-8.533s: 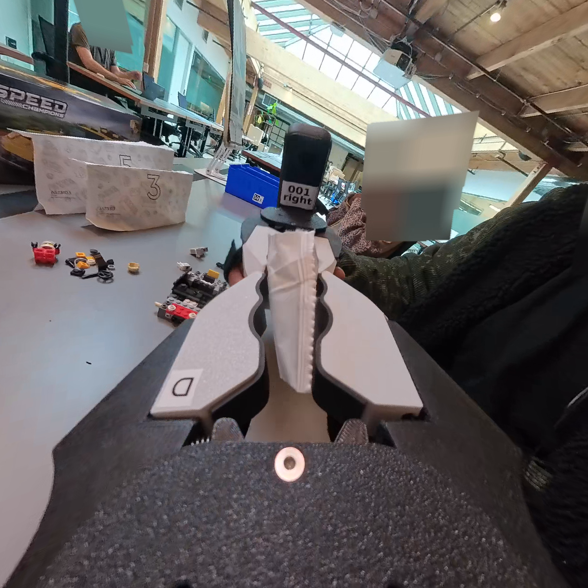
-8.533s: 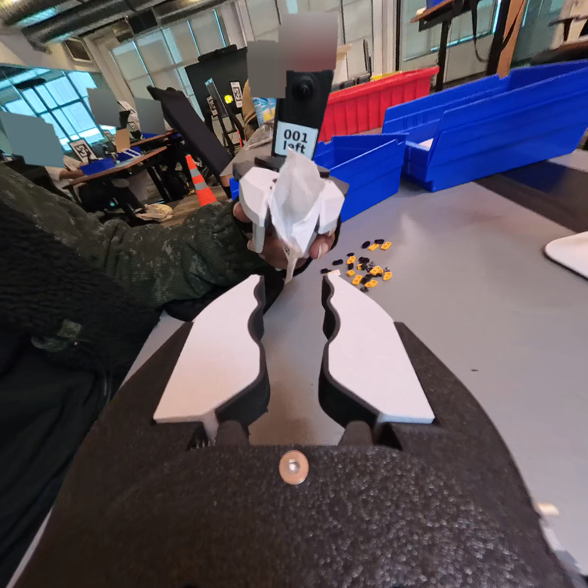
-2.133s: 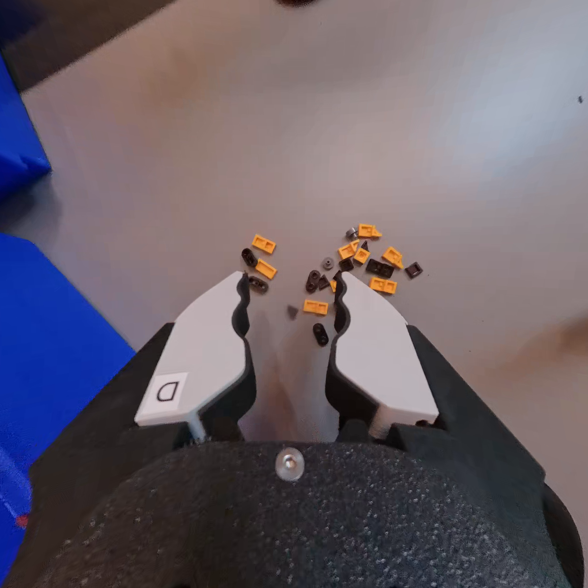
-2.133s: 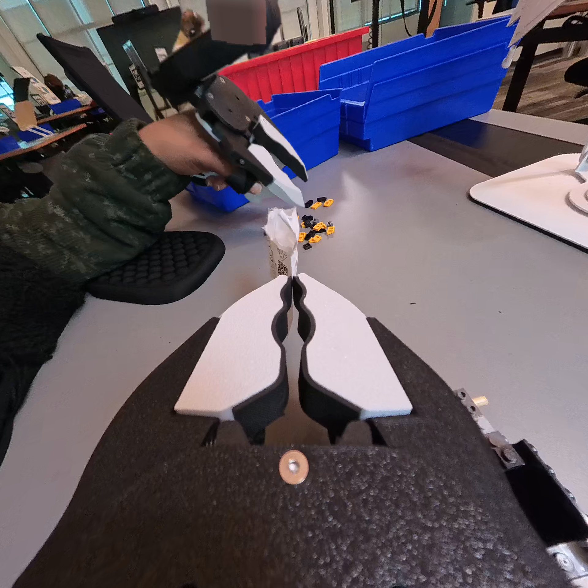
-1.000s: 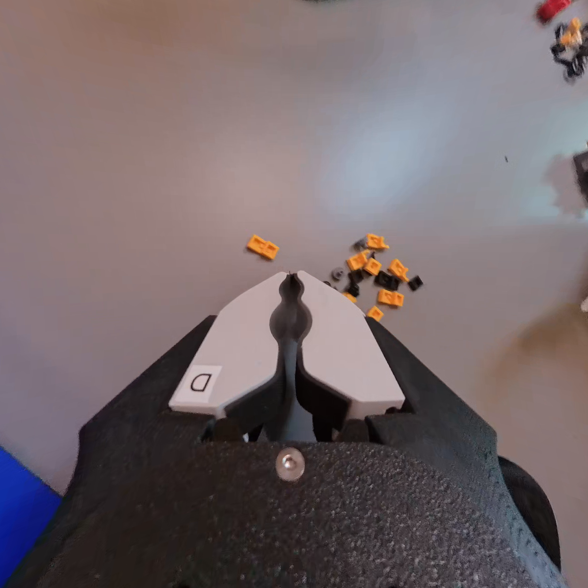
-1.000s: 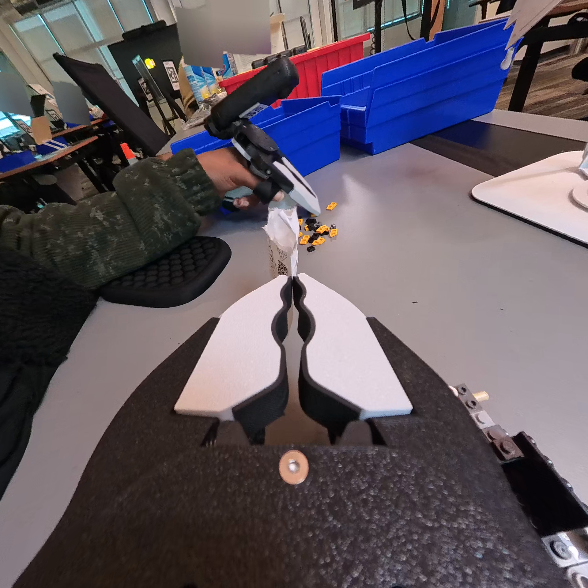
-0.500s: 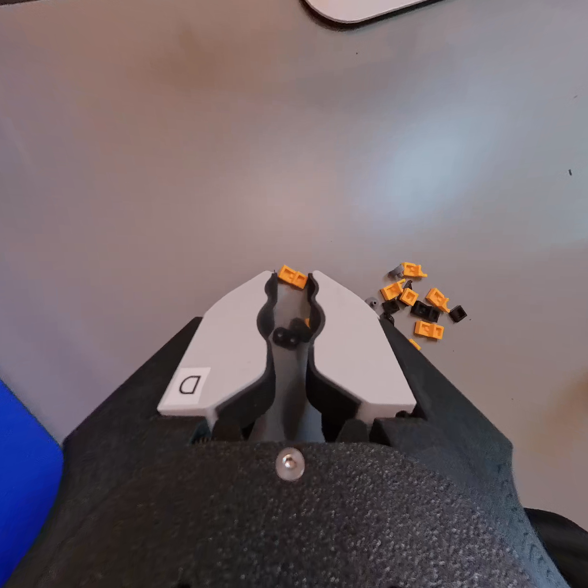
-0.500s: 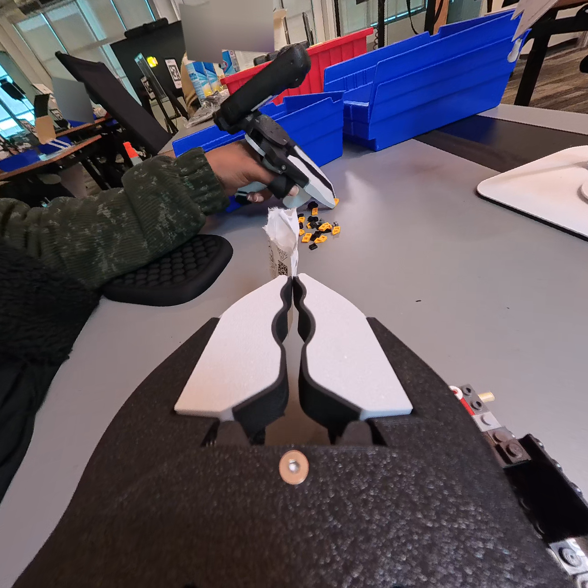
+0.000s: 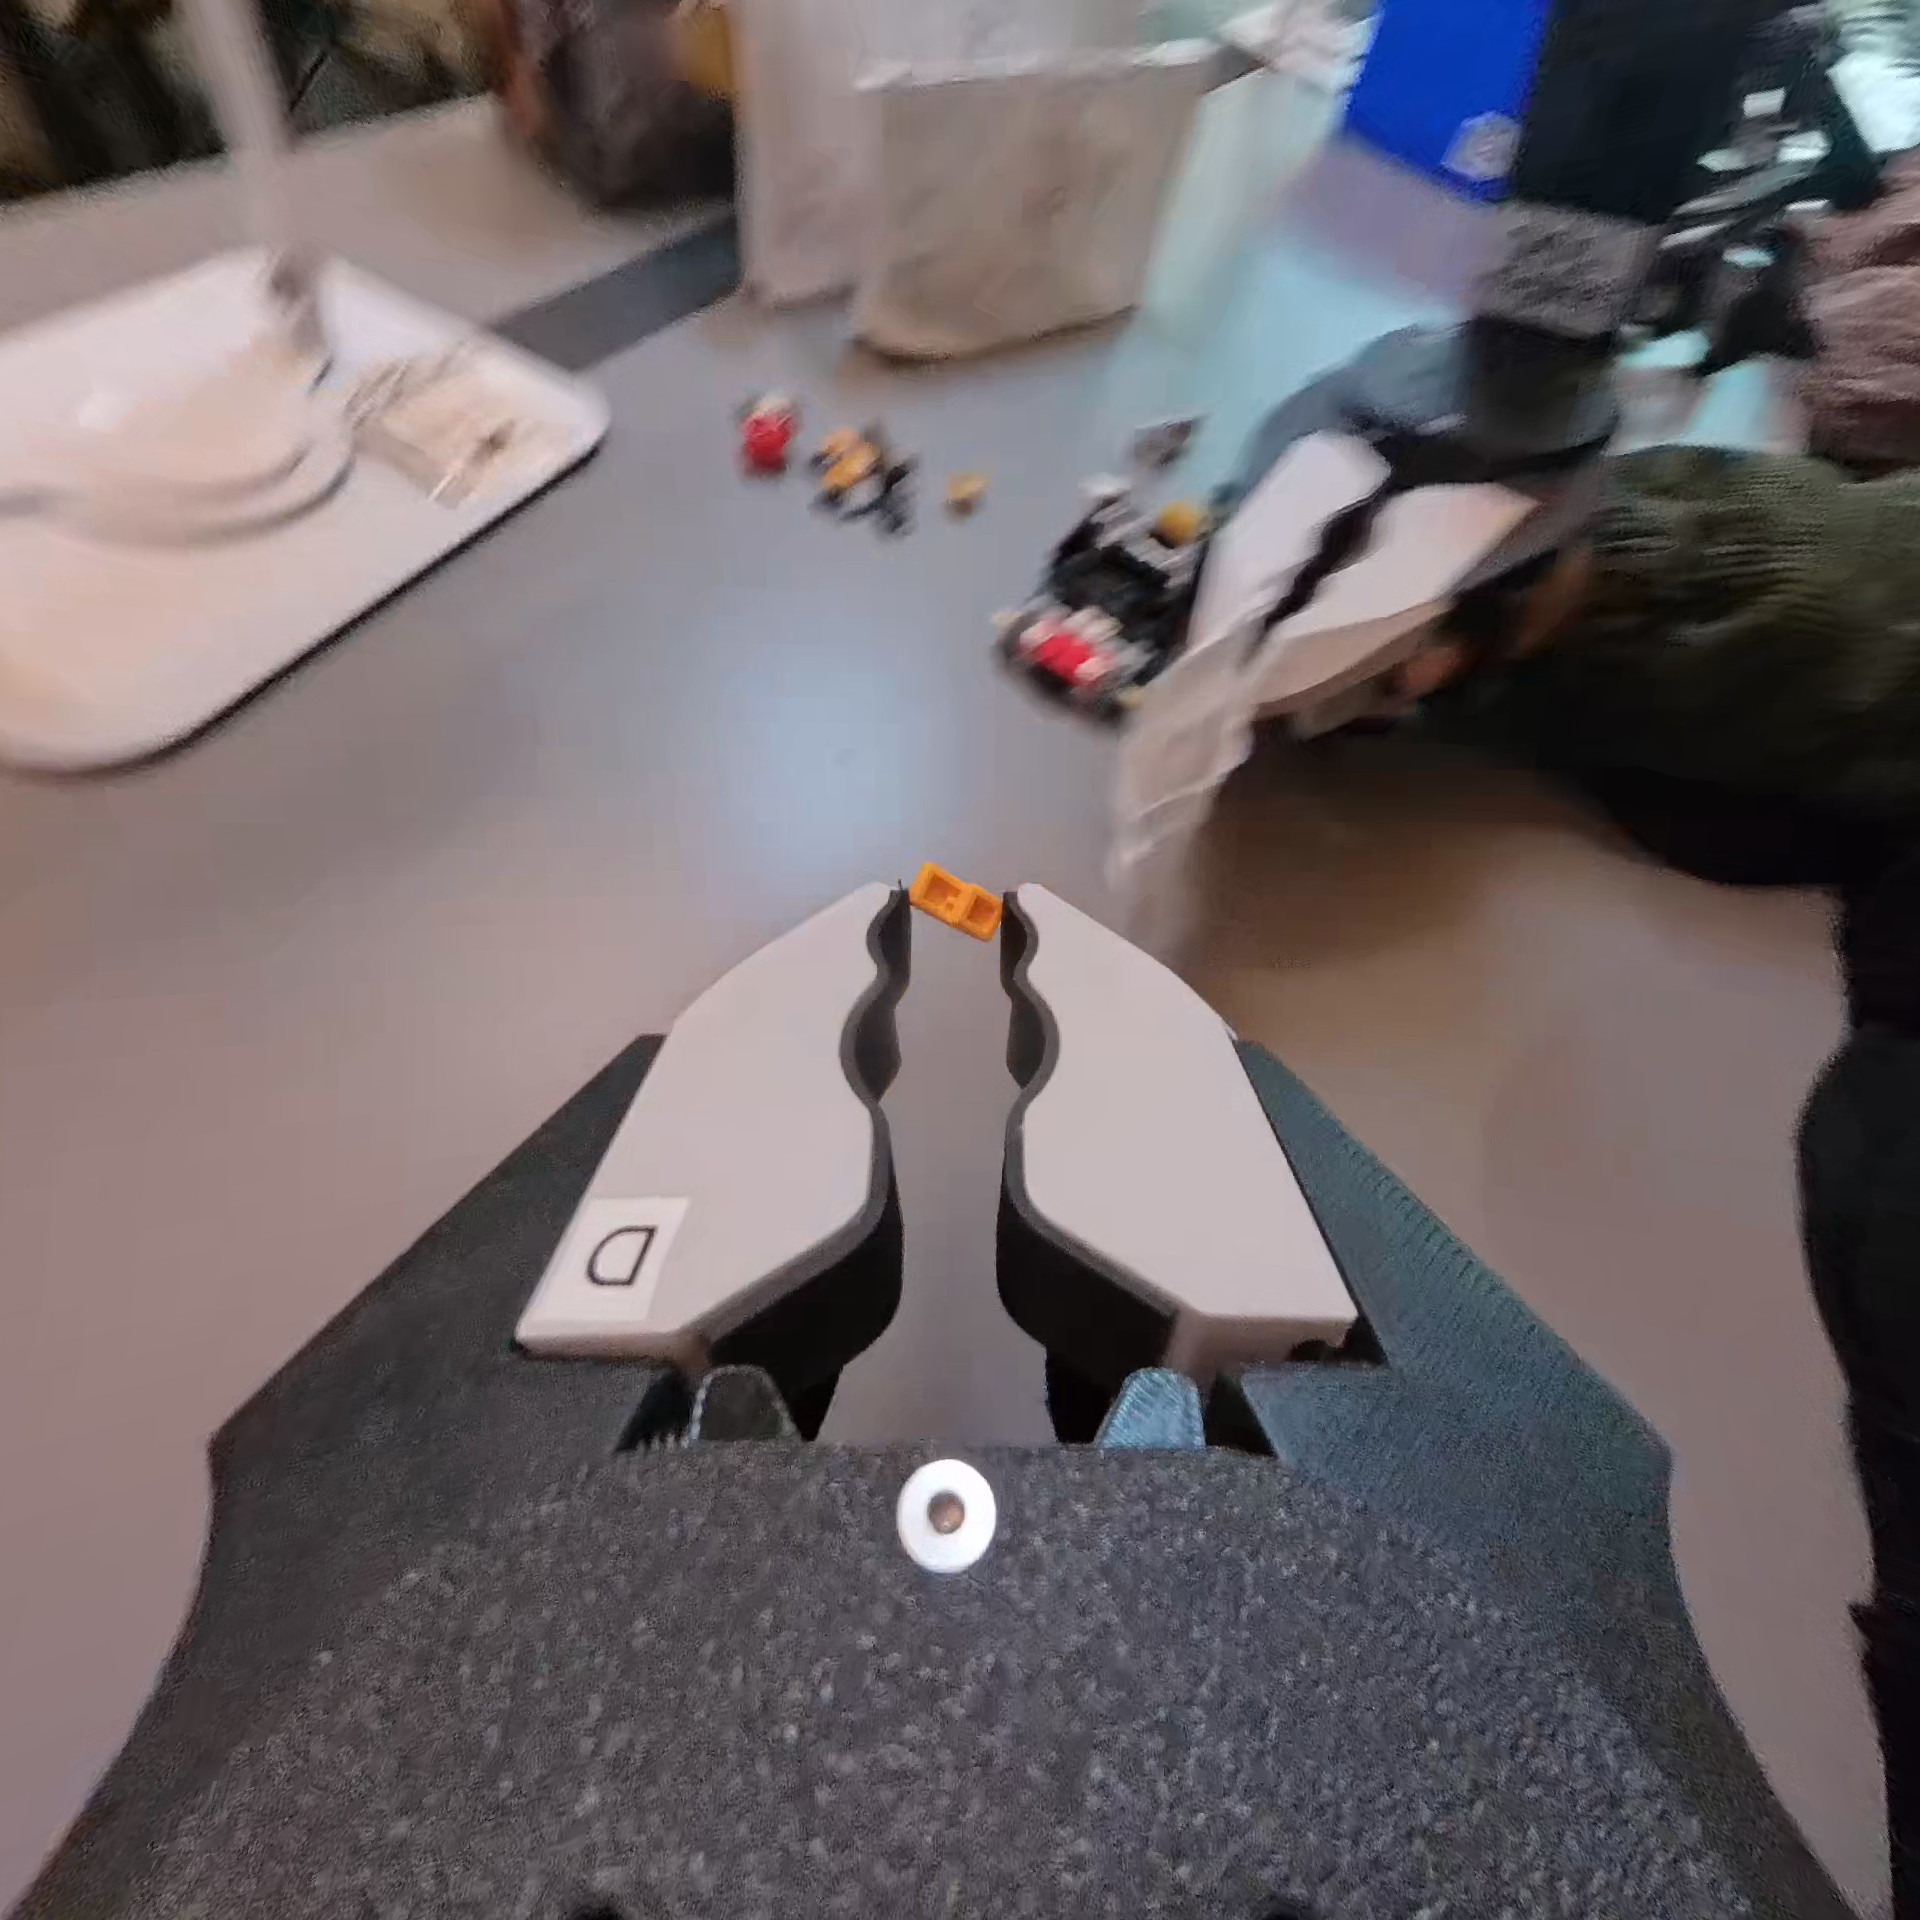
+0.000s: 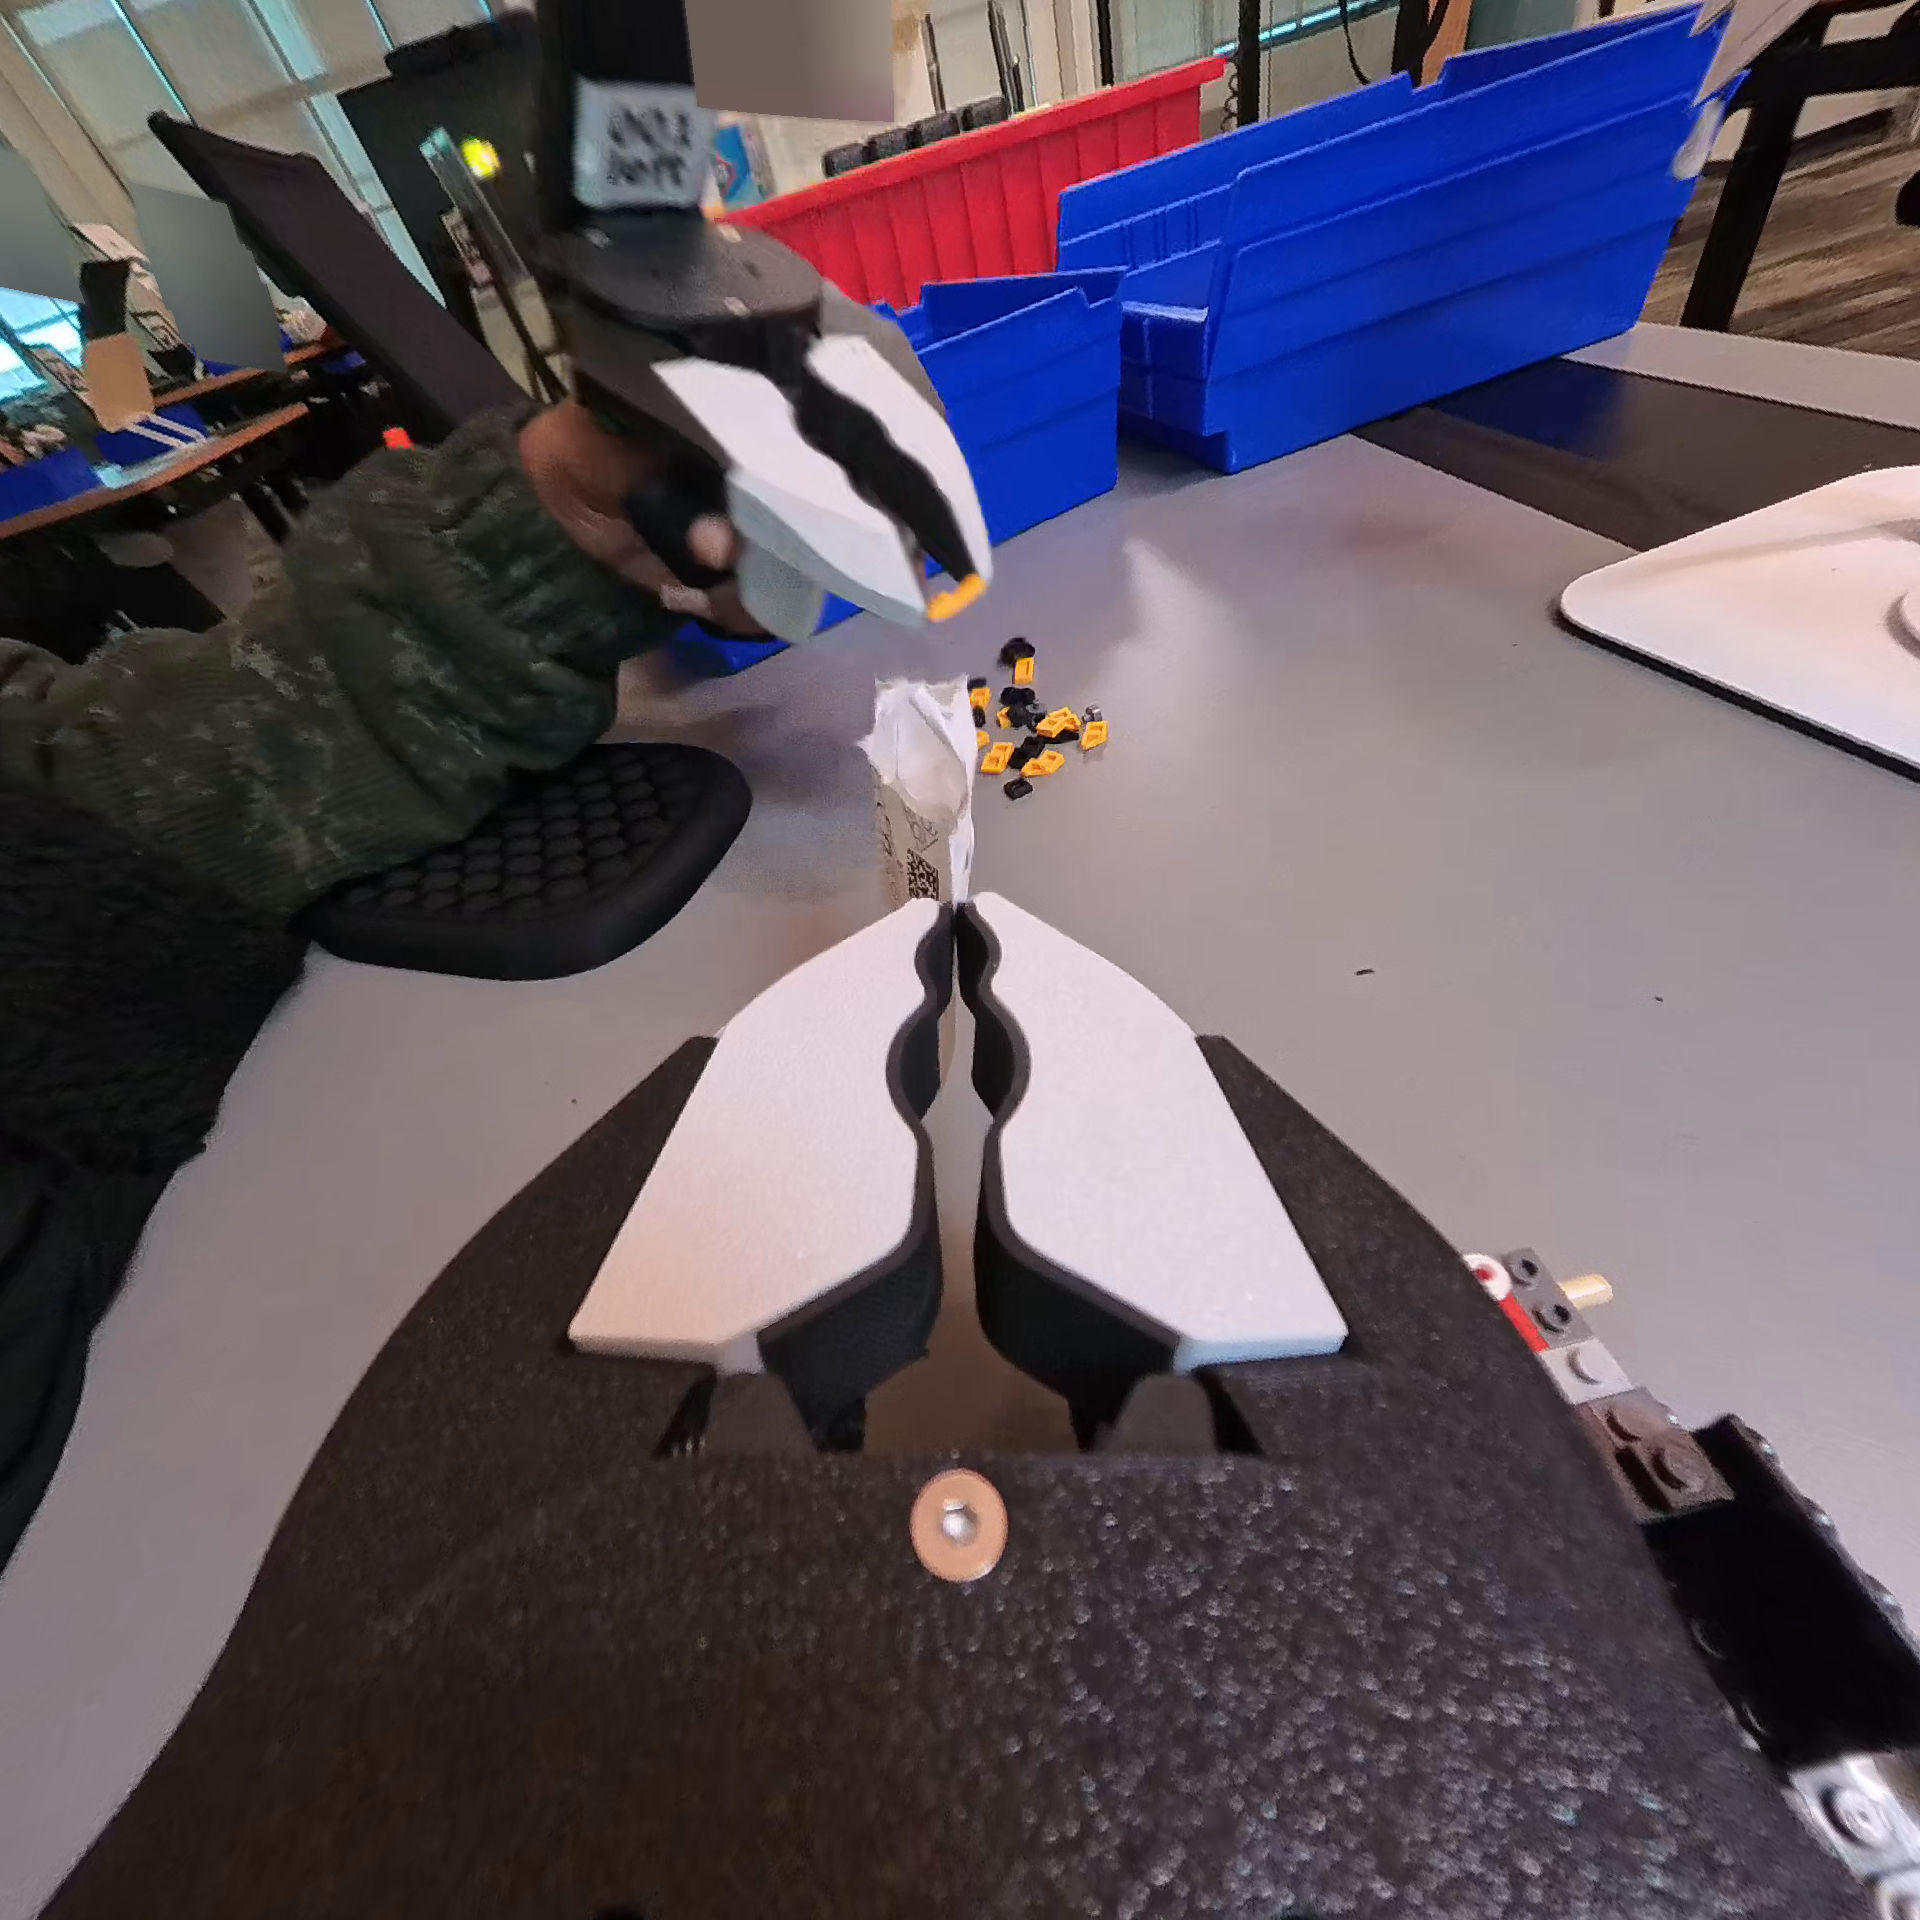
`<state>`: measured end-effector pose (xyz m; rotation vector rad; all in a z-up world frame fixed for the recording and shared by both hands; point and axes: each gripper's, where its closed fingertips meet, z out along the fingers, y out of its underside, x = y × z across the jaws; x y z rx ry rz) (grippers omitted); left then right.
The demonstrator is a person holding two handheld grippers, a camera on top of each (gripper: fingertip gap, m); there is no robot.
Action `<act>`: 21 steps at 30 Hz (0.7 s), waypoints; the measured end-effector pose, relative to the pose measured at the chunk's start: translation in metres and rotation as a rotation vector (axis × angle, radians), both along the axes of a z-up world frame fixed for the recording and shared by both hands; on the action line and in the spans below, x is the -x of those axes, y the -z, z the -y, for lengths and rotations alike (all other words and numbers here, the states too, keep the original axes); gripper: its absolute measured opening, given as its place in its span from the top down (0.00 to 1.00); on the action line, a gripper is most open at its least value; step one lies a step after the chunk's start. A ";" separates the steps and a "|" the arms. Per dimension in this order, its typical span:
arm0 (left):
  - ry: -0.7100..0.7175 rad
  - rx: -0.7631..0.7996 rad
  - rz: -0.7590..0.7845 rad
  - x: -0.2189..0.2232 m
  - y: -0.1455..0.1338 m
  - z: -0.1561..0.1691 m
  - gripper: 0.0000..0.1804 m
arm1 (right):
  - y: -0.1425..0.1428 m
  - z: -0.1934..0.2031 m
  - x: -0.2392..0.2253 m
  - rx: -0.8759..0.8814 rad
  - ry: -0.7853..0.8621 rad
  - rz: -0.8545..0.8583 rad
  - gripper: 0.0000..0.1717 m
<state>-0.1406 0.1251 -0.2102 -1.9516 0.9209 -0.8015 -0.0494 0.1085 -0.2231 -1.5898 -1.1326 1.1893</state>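
The left gripper (image 9: 954,902) pinched an orange two-stud plate (image 9: 955,901) at its tips; only the right wrist view showed the right gripper (image 10: 955,906) clamped on a torn white paper bag (image 10: 923,781) beside scattered orange and black pieces (image 10: 1039,727).

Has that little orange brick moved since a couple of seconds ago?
Yes. The orange brick was lying on the grey table beside the pile of small pieces; now it is pinched in the left gripper, lifted above that pile.

Open workshop, grey worktable (image 10: 1455,831), blue bins (image 10: 1403,260), red bin (image 10: 987,166), desks beyond
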 end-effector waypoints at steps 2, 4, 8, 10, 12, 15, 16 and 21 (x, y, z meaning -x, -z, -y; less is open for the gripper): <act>0.084 -0.068 0.024 -0.024 -0.015 0.013 0.91 | 0.003 0.001 0.002 -0.006 -0.006 0.015 1.00; 0.144 -0.110 0.014 -0.043 -0.020 0.022 0.91 | 0.005 0.003 0.004 -0.008 -0.014 0.023 1.00; 0.164 -0.129 -0.073 -0.059 -0.006 0.023 0.91 | 0.004 0.005 0.004 -0.009 -0.023 0.016 1.00; 0.141 -0.128 -0.089 -0.059 -0.002 0.018 0.90 | 0.003 0.007 0.005 -0.007 -0.031 0.009 1.00; 0.136 -0.141 -0.069 -0.058 -0.005 0.017 0.86 | 0.003 0.008 0.005 -0.008 -0.035 0.008 1.00; 0.109 -0.152 -0.028 -0.047 -0.015 0.015 0.83 | 0.001 0.008 0.004 -0.005 -0.035 -0.005 1.00; 0.069 -0.155 -0.035 -0.038 -0.016 0.010 0.83 | 0.000 0.007 0.004 -0.003 -0.032 -0.009 1.00; -0.492 -0.022 -0.227 0.075 0.004 -0.041 0.85 | -0.004 0.000 0.000 0.016 -0.002 -0.035 1.00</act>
